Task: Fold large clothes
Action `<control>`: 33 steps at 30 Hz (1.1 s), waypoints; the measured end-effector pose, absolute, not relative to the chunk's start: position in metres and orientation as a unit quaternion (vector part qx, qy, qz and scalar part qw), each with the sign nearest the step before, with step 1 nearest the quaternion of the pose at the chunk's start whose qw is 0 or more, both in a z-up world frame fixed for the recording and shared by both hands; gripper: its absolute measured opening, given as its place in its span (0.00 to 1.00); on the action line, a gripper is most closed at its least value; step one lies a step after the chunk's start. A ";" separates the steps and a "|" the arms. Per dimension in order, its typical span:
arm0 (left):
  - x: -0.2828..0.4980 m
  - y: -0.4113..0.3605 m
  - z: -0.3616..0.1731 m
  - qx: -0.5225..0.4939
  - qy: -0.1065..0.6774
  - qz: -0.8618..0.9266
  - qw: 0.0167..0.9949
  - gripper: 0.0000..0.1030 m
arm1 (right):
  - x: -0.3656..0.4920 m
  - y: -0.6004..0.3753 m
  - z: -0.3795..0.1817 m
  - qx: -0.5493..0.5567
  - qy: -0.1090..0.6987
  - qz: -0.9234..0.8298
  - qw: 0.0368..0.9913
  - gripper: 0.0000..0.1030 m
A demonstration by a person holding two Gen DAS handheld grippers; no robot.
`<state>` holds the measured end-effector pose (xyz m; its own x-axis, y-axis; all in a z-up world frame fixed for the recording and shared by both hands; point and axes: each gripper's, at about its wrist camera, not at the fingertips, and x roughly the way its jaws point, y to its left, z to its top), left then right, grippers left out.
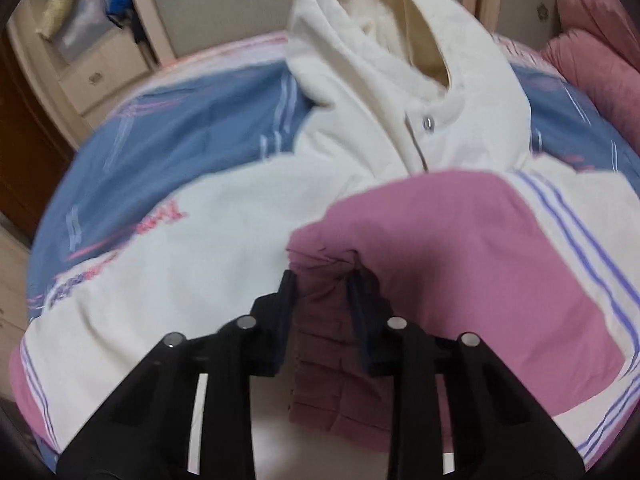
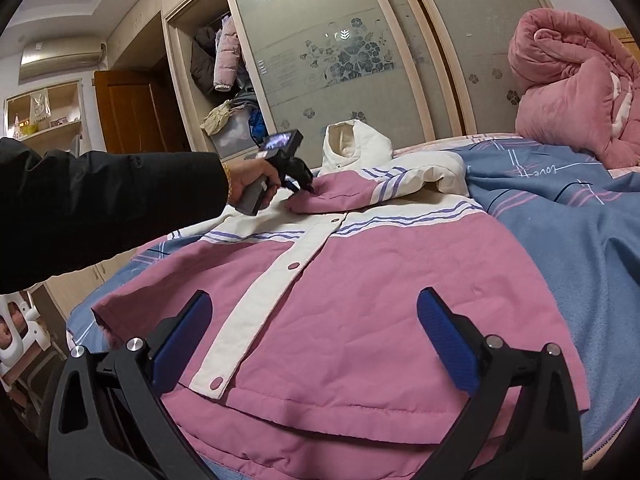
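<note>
Your left gripper's jaws pinch the jacket's pink sleeve cuff, drawn across its chest; your right gripper's jaws hang spread over the hem. Body and hood beyond remain unfolded. The bedsheet reads "love".

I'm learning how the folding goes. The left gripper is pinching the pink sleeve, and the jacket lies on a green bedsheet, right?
Not quite. The bedsheet is blue, not green, as the right wrist view shows. The rest holds: the left gripper is pinching the pink sleeve of the jacket.
</note>
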<state>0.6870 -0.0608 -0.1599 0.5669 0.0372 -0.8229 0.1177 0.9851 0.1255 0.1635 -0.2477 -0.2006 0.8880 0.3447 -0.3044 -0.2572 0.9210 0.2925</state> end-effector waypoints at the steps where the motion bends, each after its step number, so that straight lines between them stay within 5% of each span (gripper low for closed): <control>1: 0.683 -0.062 -0.156 0.091 0.458 -0.021 0.884 0.08 | 0.164 -0.248 -0.201 0.124 0.180 0.156 0.963 0.99; 17: 0.630 -0.003 -0.161 0.135 0.456 0.057 0.878 0.04 | 0.169 -0.244 -0.207 0.124 0.196 0.169 0.958 0.99; 20: 0.631 -0.010 -0.167 0.177 0.439 0.086 0.877 0.25 | 0.170 -0.245 -0.208 0.127 0.199 0.169 0.957 0.99; 22: 0.632 -0.007 -0.165 0.184 0.427 0.117 0.878 0.74 | 0.170 -0.246 -0.208 0.129 0.198 0.168 0.957 0.99; 23: 0.631 -0.004 -0.162 0.185 0.418 0.127 0.880 0.83 | 0.170 -0.246 -0.207 0.130 0.197 0.166 0.957 0.99; 28: 0.594 0.016 -0.126 0.149 0.391 0.096 0.903 0.91 | 0.168 -0.247 -0.205 0.131 0.192 0.157 0.960 0.99; 33: 0.455 0.038 -0.066 0.048 0.307 0.036 0.950 0.98 | 0.162 -0.248 -0.202 0.126 0.181 0.143 0.965 0.99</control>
